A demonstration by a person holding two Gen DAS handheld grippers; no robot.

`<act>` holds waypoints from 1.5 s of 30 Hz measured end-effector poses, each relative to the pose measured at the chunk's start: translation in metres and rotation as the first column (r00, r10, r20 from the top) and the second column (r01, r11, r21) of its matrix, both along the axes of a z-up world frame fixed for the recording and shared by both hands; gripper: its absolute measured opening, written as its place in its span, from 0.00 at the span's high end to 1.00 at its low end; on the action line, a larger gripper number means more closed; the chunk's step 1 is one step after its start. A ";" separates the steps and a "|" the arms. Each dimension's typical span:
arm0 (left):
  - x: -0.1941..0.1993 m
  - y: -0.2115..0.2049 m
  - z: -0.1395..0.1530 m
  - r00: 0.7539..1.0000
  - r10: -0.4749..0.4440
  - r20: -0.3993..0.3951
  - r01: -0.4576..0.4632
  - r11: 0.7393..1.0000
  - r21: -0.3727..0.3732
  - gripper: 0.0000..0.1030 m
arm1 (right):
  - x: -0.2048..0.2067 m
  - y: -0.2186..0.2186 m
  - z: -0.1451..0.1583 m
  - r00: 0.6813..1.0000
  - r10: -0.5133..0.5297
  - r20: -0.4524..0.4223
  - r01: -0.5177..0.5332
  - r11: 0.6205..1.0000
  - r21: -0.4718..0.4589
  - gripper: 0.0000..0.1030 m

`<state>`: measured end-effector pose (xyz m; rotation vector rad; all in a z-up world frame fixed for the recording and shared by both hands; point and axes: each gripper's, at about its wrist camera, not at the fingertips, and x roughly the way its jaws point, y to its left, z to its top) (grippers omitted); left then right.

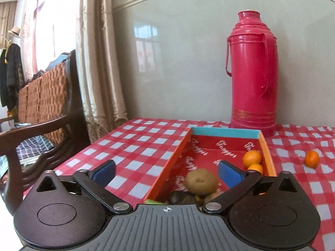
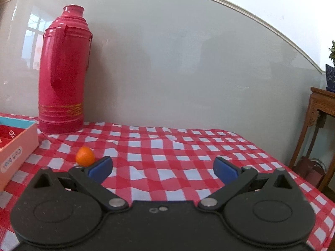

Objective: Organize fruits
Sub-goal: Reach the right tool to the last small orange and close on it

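Observation:
An orange-walled box (image 1: 169, 163) with a red printed floor lies on the checked table. A brown kiwi (image 1: 201, 181) rests on other fruit at its near end, and two small oranges (image 1: 252, 158) sit against its right wall. My left gripper (image 1: 166, 172) hangs over the box's near end, open wide, its blue pads (image 1: 228, 172) clear of the kiwi. One loose orange (image 1: 311, 158) lies on the cloth right of the box. In the right wrist view that orange (image 2: 84, 156) sits just beyond my left fingertip. My right gripper (image 2: 163, 167) is open with nothing between its fingers.
A tall pink thermos (image 1: 252, 71) stands behind the box near the wall (image 2: 188, 62). A dark wooden chair (image 1: 48, 129) and a curtain are off the table's left edge. A carved wooden stand (image 2: 320, 113) is beyond the table's right edge. The box corner (image 2: 18, 144) shows at left.

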<state>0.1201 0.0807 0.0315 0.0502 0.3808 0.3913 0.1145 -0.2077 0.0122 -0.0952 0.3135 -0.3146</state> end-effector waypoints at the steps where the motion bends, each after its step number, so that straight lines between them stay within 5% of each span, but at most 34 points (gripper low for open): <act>1: -0.003 0.001 -0.001 1.000 0.003 -0.002 -0.003 1.000 0.009 0.00 | 0.002 0.002 0.000 1.000 0.013 -0.006 -0.013 1.000 0.003 0.06; 7: -0.017 0.012 -0.014 0.999 0.018 -0.041 -0.016 0.999 0.046 0.00 | 0.017 0.018 -0.002 0.995 0.095 -0.032 -0.095 0.995 0.009 0.06; 16: -0.038 0.045 -0.018 0.992 0.130 0.001 -0.130 0.991 -0.046 0.00 | 0.047 0.038 -0.006 0.971 0.214 -0.102 -0.210 0.976 0.048 0.06; 24: -0.052 0.091 -0.024 0.956 0.294 0.009 -0.289 0.946 -0.146 0.00 | 0.075 0.054 -0.013 0.940 0.295 -0.169 -0.283 0.955 0.088 0.10; 35: -0.064 0.120 -0.029 0.913 0.406 0.029 -0.398 0.905 -0.153 0.00 | 0.114 0.071 -0.024 0.910 0.319 -0.267 -0.297 0.947 0.118 0.19; 45: -0.064 0.117 -0.029 0.915 0.402 0.033 -0.397 0.913 -0.094 0.00 | 0.147 0.067 -0.030 0.896 0.310 -0.317 -0.270 0.949 0.164 0.32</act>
